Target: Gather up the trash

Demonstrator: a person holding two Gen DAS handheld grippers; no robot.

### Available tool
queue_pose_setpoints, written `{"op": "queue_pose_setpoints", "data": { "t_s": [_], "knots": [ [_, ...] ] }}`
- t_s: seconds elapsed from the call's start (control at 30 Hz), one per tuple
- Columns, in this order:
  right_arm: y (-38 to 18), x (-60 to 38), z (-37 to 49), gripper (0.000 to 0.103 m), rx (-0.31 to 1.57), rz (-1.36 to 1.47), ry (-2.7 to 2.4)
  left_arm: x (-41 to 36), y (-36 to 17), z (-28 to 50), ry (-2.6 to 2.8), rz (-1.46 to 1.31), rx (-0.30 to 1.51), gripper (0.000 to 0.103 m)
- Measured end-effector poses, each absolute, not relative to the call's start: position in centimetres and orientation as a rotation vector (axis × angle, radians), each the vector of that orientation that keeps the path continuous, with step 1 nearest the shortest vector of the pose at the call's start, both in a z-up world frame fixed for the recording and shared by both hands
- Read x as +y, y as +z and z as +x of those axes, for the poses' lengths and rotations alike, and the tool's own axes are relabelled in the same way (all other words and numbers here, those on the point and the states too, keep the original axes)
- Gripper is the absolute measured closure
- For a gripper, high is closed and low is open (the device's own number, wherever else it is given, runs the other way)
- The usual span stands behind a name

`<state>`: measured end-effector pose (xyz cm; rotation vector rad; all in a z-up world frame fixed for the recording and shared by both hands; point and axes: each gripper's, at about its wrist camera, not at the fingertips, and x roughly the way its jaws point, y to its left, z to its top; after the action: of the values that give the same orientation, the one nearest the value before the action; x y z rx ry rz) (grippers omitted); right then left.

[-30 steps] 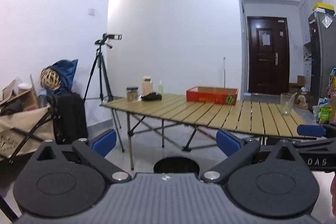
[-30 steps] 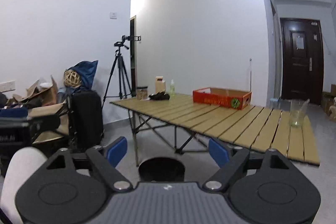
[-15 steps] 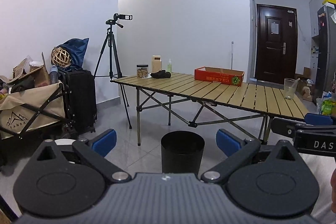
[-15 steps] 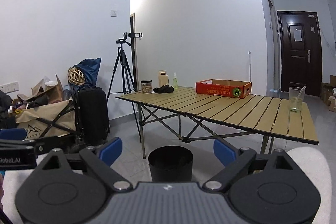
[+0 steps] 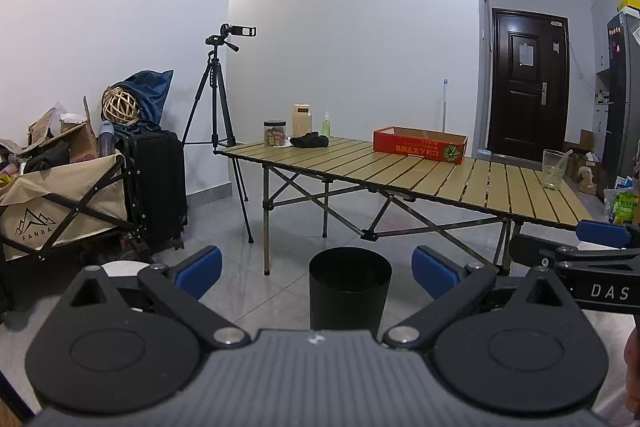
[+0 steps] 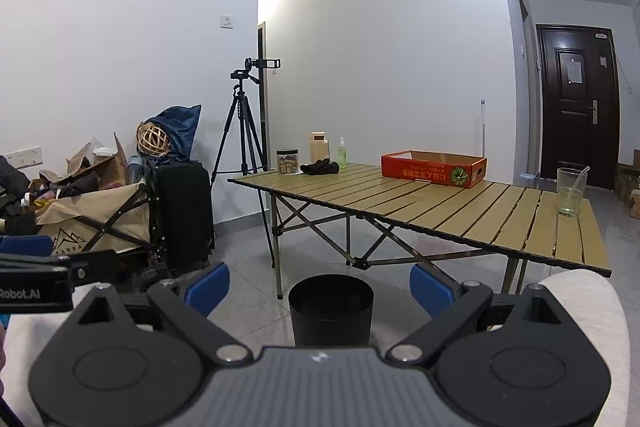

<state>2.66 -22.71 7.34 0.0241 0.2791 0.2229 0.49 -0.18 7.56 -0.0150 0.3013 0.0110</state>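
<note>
A slatted folding table (image 5: 420,175) stands on the grey tiled floor (image 5: 256,291). Far left on it: a jar (image 5: 275,133), a dark cloth (image 5: 309,140); mid-far a red box (image 5: 420,143); right, a clear cup (image 5: 555,169). A black bin (image 5: 349,293) stands on the near floor.

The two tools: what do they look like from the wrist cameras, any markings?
Both tools, left tool and right tool, are matte black with ribbed grey bodies, round pivot discs, silver screws and blue finger pads. White lettering reads "DAS" on the right tool's side, "Robot.AI" on the left's. Pale trousers show below.

A home: entrance door (image 5: 527,85), fridge (image 5: 624,99), folding table (image 5: 420,175).
</note>
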Motion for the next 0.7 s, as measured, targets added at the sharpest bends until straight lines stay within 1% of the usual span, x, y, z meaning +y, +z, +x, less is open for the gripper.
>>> {"op": "queue_pose_setpoints", "data": {
  "t_s": [0.7],
  "knots": [
    [7.09, -22.52, 2.92, 0.004, 0.259, 0.018, 0.208, 0.0, 7.65, 1.03, -0.002, -0.007, 0.305, 0.0]
  ]
}}
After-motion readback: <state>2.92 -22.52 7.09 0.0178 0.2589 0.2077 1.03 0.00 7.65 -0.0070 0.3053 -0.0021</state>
